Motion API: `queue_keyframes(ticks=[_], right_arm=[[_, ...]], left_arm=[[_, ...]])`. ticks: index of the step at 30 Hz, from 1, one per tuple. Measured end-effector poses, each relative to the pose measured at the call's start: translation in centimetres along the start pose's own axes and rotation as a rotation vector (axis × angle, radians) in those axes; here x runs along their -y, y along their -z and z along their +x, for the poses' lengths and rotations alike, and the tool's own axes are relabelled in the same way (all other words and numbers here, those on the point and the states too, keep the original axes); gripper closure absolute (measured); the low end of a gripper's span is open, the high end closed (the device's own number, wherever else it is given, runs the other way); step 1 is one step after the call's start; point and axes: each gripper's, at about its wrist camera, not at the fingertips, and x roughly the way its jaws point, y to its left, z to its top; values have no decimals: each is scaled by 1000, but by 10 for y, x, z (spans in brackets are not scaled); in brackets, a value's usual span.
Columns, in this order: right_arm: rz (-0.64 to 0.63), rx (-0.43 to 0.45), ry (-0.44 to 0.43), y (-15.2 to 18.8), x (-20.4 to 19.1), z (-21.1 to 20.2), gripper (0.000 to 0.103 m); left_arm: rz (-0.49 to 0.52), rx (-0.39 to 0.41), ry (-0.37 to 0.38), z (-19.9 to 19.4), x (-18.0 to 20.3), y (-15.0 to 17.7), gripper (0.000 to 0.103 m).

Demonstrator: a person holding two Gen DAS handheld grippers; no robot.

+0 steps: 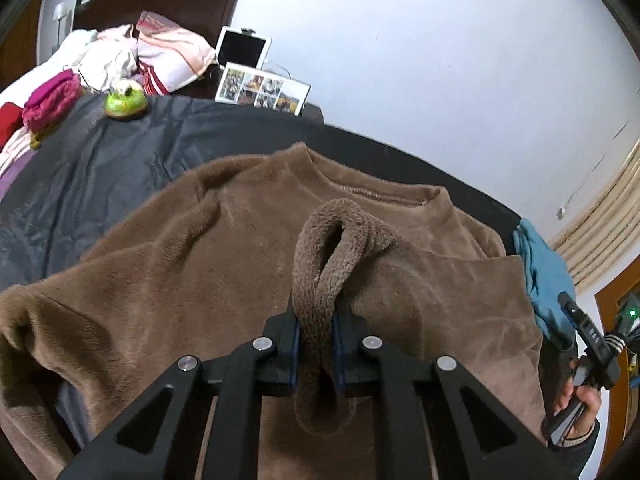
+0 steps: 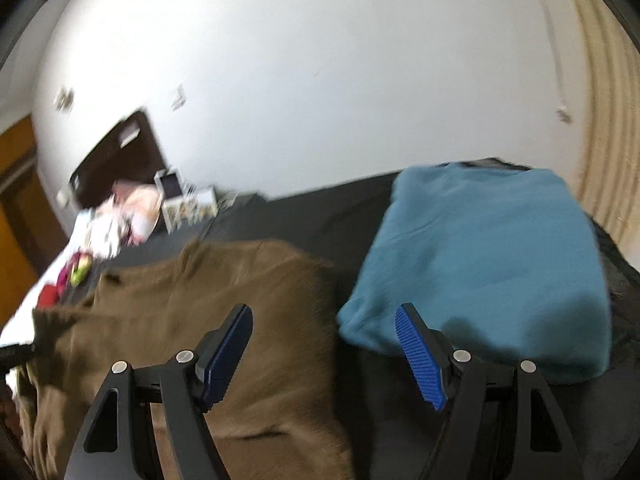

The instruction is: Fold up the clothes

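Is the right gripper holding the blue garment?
No. The right gripper stands open with nothing between its pads, and the folded blue garment lies on the bed beyond it.

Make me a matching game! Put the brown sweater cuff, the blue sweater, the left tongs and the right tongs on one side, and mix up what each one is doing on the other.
Things:
1. brown sweater cuff
2. blue sweater
3. left tongs
4. right tongs

States:
A. open, holding nothing
B. lying folded on the dark bed cover
C. shut on fabric
D. pinched between two pads

Pairs: 1-D, 2-B, 3-C, 4-A
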Motion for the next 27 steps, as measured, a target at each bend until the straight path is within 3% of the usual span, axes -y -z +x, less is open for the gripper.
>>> queue_keyframes(ticks=[2,5,8,13,16,20,22,24,27], right_arm=[[2,27,-9,-2,1,-6,27],[-55,29,-108,3,-15,-6,27],[-181,-27,-180,17,-44,1,27],[-383,-177,-141,47,-81,29,27],[-426,-262,-104,58,-84,44,27],[-435,-295,-97,59,-81,48,22],[-442,-295,-92,60,-82,49,22],[-442,-296,-92,61,-81,51,21],[-439,-297,-94,60,-81,52,21]], left_arm=[[4,9,-17,-3,-2,-1,88],[-7,3,-33,1,-8,0,88],[-22,-16,-44,10,-14,3,88],[-28,-57,-85,29,-24,12,85],[-40,-85,-123,41,-33,18,82],[-25,-86,-176,50,-35,20,72],[-8,-82,-224,50,-31,19,61],[11,-69,-297,48,-28,20,44],[9,-26,-328,32,-24,21,39]])
